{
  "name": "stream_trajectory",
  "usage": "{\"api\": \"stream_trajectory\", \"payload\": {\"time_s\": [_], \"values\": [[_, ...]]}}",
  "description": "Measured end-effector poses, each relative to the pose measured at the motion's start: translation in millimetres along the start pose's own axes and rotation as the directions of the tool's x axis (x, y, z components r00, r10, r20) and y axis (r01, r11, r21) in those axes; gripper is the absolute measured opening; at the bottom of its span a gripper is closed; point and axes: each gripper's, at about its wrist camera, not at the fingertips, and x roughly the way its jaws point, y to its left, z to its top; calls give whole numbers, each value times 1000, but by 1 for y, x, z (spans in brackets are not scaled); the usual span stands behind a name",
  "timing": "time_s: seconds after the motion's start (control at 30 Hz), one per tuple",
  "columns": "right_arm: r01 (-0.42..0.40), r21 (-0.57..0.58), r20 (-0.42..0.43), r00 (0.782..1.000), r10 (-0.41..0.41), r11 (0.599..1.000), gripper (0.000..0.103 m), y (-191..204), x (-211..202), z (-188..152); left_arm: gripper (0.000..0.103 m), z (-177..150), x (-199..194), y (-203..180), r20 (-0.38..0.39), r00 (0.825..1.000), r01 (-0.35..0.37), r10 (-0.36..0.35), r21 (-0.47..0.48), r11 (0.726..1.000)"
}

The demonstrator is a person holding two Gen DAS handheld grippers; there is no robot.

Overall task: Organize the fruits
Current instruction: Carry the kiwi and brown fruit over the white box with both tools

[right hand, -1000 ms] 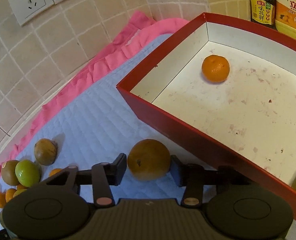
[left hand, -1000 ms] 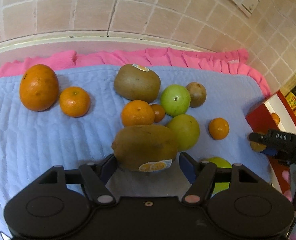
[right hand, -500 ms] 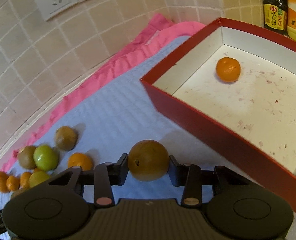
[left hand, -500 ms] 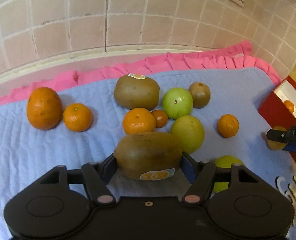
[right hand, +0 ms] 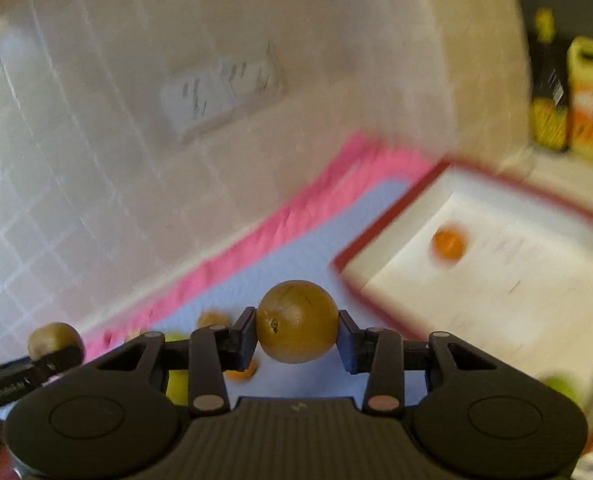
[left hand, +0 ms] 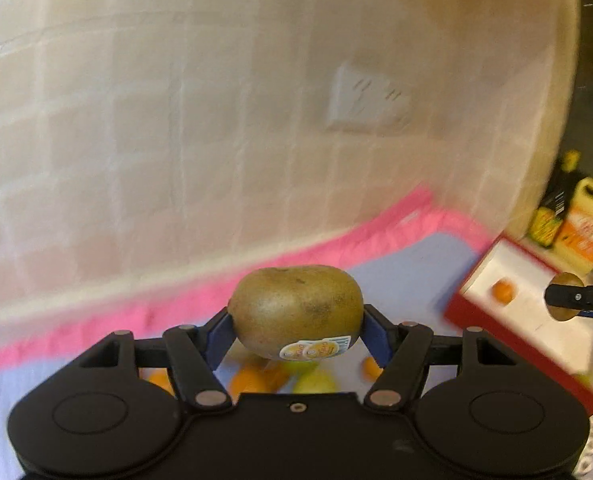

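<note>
Carrying fruit toward the red box (right hand: 380, 280): left hand-held gripper (left hand: 296, 336) is clamping a kiwi (left hand: 296, 308), right hand-held gripper (right hand: 296, 340) is pinching a small brown fruit (right hand: 296, 326).

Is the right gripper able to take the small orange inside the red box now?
Probably not yet: the right gripper is shut on a round brown fruit. The small orange lies uncovered in the red box, so the way looks free.

one kiwi (left hand: 296, 312), one tangerine (right hand: 448, 245), one box (right hand: 380, 240).
</note>
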Motion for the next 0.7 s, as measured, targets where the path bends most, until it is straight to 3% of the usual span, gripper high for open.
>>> {"api": "stream_trajectory", "payload": {"time_s": [0.17, 0.33, 0.5, 0.7], "values": [[136, -5, 168, 977, -133, 991, 43, -49, -45, 55, 79, 53, 10, -40, 62, 991, 117, -121, 61, 991], [216, 42, 201, 954, -220, 976, 43, -105, -55, 87, 79, 88, 44, -98, 34, 972, 226, -232, 138, 964], [233, 81, 92, 966, -240, 969, 43, -154, -26, 89, 79, 88, 101, -162, -117, 933, 355, -340, 156, 922], [212, 107, -98, 975, -201, 971, 43, -188, 29, 63, 79, 53, 168, -215, -300, 892, 404, -339, 190, 895]]}}
